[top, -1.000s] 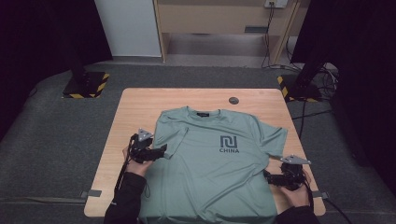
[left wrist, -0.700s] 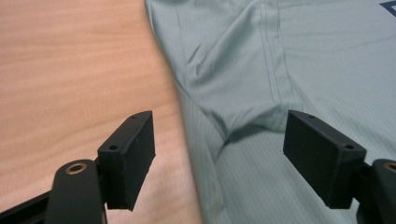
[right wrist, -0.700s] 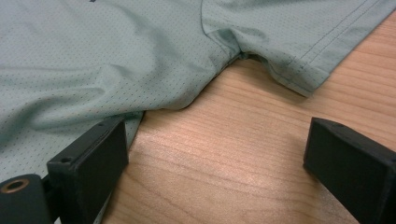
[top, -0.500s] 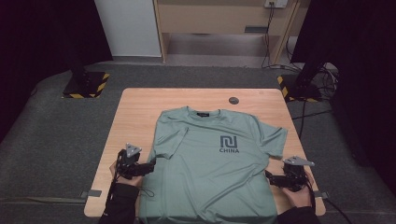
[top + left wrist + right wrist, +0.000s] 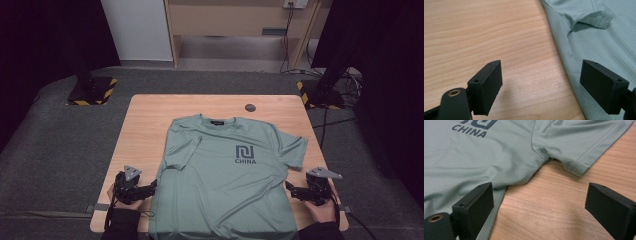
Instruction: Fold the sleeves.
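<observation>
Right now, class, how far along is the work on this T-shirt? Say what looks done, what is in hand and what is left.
Done: the T-shirt lies front up on the table, one sleeve folded in. In hand: the left gripper and right gripper sit at its side edges, jaws open, gripping nothing; the left jaws have just been opening. Left: probably folding the body.

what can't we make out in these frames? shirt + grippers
- T-shirt hem: cut off by the bottom edge of the high view.
- Small dark round thing on the table: too small in the high view to identify.
- Collar label: too small to read, high view.
- Left gripper and right gripper: jaws open at the shirt's side edges; whether they touch the cloth is unclear.
</observation>
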A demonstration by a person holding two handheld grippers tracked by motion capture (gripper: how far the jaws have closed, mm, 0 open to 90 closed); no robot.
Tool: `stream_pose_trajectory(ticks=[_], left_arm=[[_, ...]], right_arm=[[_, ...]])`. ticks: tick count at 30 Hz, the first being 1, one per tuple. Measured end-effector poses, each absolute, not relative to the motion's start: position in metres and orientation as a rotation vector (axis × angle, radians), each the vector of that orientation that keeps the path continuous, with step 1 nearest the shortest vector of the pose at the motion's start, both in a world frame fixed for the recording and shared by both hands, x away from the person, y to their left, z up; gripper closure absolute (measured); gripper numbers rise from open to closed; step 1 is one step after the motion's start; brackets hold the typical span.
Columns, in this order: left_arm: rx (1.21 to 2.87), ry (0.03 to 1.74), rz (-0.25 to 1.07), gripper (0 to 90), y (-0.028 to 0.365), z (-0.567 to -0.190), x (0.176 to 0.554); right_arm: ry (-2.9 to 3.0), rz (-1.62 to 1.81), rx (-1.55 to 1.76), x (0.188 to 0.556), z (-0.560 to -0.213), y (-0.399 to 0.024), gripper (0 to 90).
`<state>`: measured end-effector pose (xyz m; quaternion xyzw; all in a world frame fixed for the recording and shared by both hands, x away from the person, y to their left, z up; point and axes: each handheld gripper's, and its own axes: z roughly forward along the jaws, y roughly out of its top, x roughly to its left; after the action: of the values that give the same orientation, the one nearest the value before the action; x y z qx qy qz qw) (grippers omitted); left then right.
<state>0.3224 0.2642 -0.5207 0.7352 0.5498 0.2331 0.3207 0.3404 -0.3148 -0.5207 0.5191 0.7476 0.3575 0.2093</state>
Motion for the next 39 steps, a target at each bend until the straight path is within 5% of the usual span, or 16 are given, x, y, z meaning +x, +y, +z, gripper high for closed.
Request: stream_pose_trajectory(ticks=[21, 39], left_arm=[[1.95, 1.465, 0.625, 8.7, 0.277, -0.534, 0.329], [1.951, 1.485, 0.618, 2.9, 0.277, -0.535, 0.332]], right_arm=[[2.008, 1.06, 1.428, 0.335, -0.481, -0.316, 9.5], [1.942, 0.978, 1.471, 0.373, -0.447, -0.31, 11.3]])
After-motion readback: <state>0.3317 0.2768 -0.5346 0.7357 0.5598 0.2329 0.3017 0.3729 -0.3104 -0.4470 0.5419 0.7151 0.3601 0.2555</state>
